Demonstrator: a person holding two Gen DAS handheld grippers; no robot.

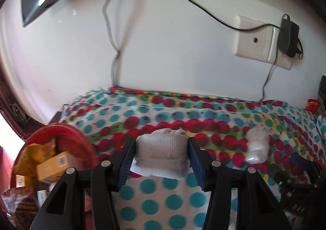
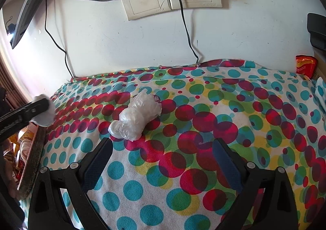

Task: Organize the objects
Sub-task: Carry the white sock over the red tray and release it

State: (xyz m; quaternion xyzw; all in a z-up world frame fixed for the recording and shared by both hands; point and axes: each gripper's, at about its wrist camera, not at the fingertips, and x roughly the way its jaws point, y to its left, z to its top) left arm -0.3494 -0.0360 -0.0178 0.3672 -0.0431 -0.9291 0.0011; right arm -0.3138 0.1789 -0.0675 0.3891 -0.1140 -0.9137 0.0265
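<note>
Left wrist view shows my left gripper (image 1: 162, 153) closed partway on a rolled white sock (image 1: 162, 156), both blue pads pressed into its sides and the roll held clear above the spotted cloth (image 1: 163, 195). To my left sits the red basket (image 1: 67, 134), already holding a yellow box (image 1: 55, 165) and some packets, and I judge that is where the sock belongs. To do this well I would keep the squeeze steady, since the roll is soft and could sag or unroll if I ease off early, carry it high enough to pass the basket's rim, and let go only once it hangs over the open middle, not over the box edge. My right gripper (image 2: 163, 160) hangs over the cloth with its jaws wide apart and nothing between them; the crumpled clear plastic bag (image 2: 135, 119) lies on the cloth just ahead of its left finger, untouched. From that side the sock shows at the far left edge, pinched in my other tool. I would leave the right one where it is until the sock is dropped, so the two do not cross.
</note>
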